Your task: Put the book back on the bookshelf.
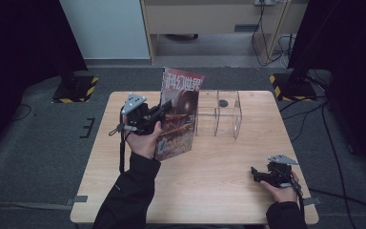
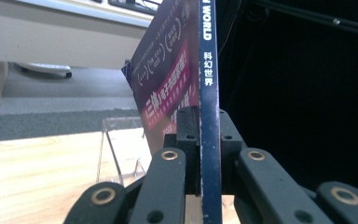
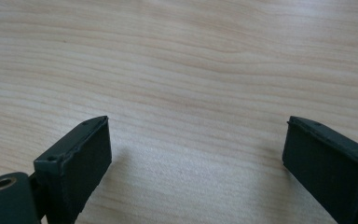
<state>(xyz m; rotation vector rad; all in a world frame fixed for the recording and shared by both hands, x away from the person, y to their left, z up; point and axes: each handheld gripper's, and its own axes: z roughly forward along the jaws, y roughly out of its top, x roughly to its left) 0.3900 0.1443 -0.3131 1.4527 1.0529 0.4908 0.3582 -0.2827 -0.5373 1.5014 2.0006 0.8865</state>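
A magazine (image 1: 178, 114) with a dark red cover stands upright above the left half of the wooden table (image 1: 205, 191). My left gripper (image 1: 159, 113) is shut on its blue spine (image 2: 209, 93), which runs up between the two black jaws in the left gripper view (image 2: 199, 122). A clear acrylic file holder (image 1: 219, 114) stands just right of the magazine, its edge (image 2: 109, 140) visible behind the cover. My right gripper (image 1: 256, 172) rests low over the table's front right, jaws wide apart, with bare wood between the pads (image 3: 84, 158) in the right gripper view (image 3: 196, 140).
Beyond the table's far edge lie grey carpet, a white cabinet (image 1: 107, 28) and a wooden desk (image 1: 209, 19). Black stands with yellow-striped bases (image 1: 76, 88) flank the back corners. Cables (image 1: 314, 114) trail on the floor at the right.
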